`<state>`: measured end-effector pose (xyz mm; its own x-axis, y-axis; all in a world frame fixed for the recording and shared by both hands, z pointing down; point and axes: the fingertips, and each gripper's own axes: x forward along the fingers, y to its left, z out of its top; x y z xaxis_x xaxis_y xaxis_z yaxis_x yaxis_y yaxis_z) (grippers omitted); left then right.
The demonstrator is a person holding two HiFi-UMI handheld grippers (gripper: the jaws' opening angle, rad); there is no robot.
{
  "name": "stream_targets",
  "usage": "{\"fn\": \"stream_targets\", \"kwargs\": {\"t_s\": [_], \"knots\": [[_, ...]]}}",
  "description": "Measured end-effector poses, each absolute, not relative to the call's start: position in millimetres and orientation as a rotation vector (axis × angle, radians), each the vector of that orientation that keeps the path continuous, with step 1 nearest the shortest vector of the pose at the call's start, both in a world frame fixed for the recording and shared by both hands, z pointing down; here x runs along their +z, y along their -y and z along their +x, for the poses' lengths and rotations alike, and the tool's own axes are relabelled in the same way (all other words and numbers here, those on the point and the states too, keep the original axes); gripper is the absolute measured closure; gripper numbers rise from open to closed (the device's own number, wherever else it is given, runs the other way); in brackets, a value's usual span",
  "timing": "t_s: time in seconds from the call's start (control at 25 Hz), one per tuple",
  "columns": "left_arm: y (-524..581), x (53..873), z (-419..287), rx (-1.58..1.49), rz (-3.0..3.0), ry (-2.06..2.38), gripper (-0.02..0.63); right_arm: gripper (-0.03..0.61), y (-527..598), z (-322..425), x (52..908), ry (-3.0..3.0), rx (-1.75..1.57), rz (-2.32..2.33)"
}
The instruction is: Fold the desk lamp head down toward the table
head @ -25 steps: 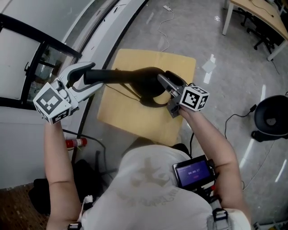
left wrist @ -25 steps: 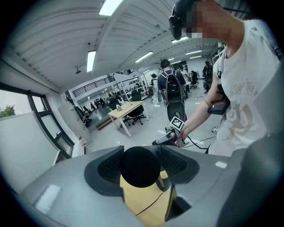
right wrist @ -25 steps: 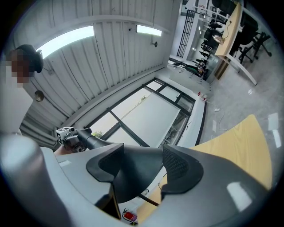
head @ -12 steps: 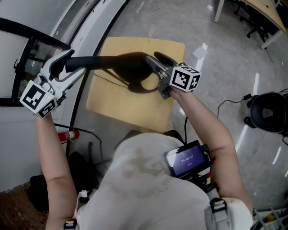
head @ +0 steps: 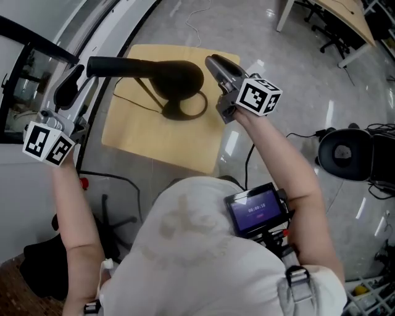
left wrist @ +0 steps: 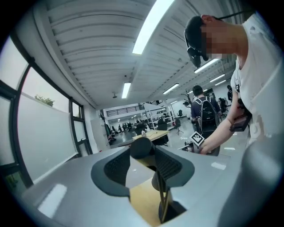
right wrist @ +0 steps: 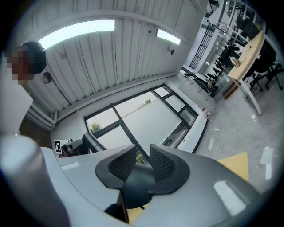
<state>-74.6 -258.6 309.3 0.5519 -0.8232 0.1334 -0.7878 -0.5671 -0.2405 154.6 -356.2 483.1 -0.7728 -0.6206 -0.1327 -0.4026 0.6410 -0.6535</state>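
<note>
A black desk lamp stands on a small yellow table (head: 162,141), its ring base (head: 185,110) near the middle. The long lamp head (head: 136,66) lies about level above the tabletop. My left gripper (head: 73,95) hangs just off the head's free left end, apart from it. In the left gripper view that round end (left wrist: 142,147) shows past the tips of the left gripper (left wrist: 142,156), whose jaws are closing without pressing on it. My right gripper (head: 211,60) sits beside the lamp's thick right end (right wrist: 137,186). The right gripper (right wrist: 143,158) is closing too, its pads not gripping.
A dark window frame and sill (head: 37,43) run along the left, close to my left gripper. A thin black cable (head: 133,102) crosses the tabletop. On the floor stand a black round device (head: 345,151) at the right and a desk (head: 333,18) at the far back.
My left gripper, which stood around the lamp head, has slid left off its end. The right gripper has drawn back a little from the lamp's joint. Both pairs of jaws are narrower.
</note>
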Motion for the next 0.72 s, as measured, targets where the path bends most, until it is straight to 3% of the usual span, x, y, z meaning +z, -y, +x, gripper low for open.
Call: {"fn": "stream_targets", "kwargs": {"t_s": [0.2, 0.32, 0.72], "knots": [[237.5, 340.6, -114.6, -0.218, -2.646, -1.583, 0.535, 0.557, 341.2, 143.4, 464.0, -2.623, -0.828, -0.828], [209.3, 360.8, -115.4, -0.155, -2.665, -1.677, 0.600, 0.566, 318.5, 144.9, 450.5, -2.724, -0.765, -0.826], [130.1, 412.9, -89.2, -0.048, -2.753, -1.725, 0.612, 0.566, 245.0, 125.7, 425.9, -2.941, -0.597, -0.727]]}}
